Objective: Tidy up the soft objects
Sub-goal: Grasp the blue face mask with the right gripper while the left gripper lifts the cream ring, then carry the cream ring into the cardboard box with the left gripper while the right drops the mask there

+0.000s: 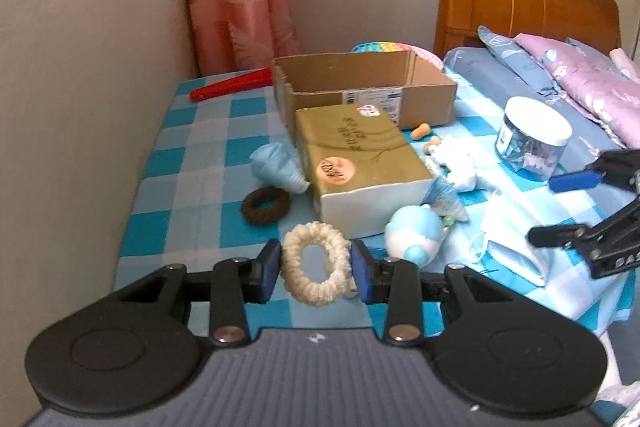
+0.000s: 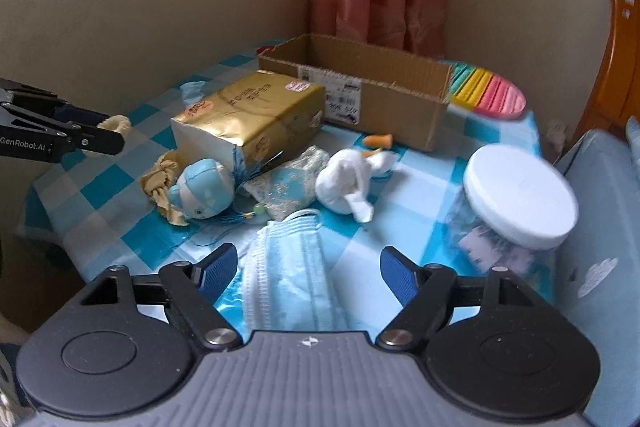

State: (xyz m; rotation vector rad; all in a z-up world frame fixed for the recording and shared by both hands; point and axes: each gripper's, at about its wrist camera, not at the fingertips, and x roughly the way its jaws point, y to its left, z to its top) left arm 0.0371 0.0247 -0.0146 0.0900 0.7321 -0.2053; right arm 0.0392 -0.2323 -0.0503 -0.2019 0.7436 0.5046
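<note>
Between the left gripper (image 1: 316,269) pads, cream scrunchie (image 1: 315,269) pinched; carry level to cardboard box (image 1: 362,89). Right gripper (image 2: 308,277) spread, empty.

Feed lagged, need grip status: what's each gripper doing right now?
Left gripper: shut on the cream scrunchie.
Right gripper: open, holding nothing, face mask beneath.

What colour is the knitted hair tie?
Cream knitted hair tie, clearest in the left wrist view.
</note>
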